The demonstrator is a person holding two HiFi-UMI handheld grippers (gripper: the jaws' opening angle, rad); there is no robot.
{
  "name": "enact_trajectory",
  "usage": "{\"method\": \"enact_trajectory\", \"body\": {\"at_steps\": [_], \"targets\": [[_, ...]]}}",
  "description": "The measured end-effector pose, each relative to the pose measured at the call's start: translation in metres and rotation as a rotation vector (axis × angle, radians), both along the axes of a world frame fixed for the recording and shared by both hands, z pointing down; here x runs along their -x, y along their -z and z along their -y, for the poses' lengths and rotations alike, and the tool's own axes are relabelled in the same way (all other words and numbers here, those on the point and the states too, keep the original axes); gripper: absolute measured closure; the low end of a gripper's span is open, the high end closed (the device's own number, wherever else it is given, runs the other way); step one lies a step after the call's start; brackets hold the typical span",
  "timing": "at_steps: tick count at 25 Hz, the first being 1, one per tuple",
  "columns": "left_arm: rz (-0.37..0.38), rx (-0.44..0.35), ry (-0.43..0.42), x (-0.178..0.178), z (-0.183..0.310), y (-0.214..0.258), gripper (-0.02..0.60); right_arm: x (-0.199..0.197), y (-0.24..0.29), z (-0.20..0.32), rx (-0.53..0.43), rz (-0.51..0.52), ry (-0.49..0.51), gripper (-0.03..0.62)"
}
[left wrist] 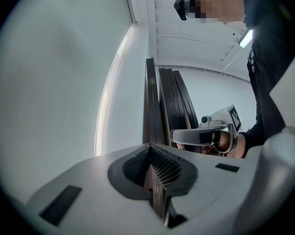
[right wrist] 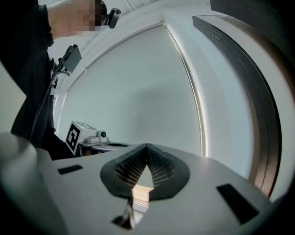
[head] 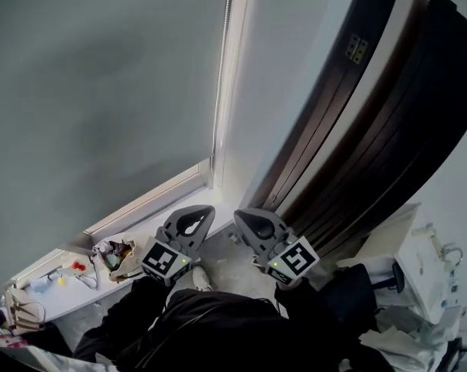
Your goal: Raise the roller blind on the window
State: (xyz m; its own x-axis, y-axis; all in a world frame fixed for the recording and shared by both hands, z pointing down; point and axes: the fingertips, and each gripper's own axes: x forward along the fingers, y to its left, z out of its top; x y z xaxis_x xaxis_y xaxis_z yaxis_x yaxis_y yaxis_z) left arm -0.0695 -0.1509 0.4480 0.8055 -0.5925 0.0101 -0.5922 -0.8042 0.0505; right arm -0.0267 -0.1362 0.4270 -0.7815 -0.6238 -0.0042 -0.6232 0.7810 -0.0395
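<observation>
Left tool [head: 207,210], right tool [head: 238,215] near roller blind [head: 101,91]; dark panels [head: 388,130] alongside

No legible words, brands or numbers anywhere. Only signs: black-and-white square code markers, one on the cube of the left gripper [head: 208,210], one on the right gripper [head: 238,215]

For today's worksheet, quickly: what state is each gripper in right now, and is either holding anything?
Left gripper: closed, holding nothing.
Right gripper: closed, holding nothing.
</observation>
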Motion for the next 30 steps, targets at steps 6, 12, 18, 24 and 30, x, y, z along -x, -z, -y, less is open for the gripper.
{"method": "enact_trajectory", "body": {"at_steps": [6, 12, 18, 24, 30], "targets": [[-0.002, 0.038, -0.053, 0.007, 0.052, -0.006, 0.574, 0.012, -0.002, 0.042, 0.005, -0.001, -0.051, 0.589], [0.002, 0.055, -0.035, -0.005, 0.105, 0.0, 0.482, 0.006, 0.0, 0.067, 0.002, 0.003, -0.053, 0.589], [-0.023, -0.001, 0.005, -0.036, 0.184, 0.031, 0.372, -0.019, -0.003, 0.086, 0.01, -0.002, -0.035, 0.589], [-0.044, -0.027, 0.045, -0.057, 0.243, 0.071, 0.342, -0.041, 0.002, 0.097, 0.01, -0.006, -0.015, 0.589], [-0.021, -0.029, 0.077, -0.068, 0.277, 0.08, 0.344, -0.06, 0.008, 0.106, 0.002, -0.006, -0.005, 0.589]]}}
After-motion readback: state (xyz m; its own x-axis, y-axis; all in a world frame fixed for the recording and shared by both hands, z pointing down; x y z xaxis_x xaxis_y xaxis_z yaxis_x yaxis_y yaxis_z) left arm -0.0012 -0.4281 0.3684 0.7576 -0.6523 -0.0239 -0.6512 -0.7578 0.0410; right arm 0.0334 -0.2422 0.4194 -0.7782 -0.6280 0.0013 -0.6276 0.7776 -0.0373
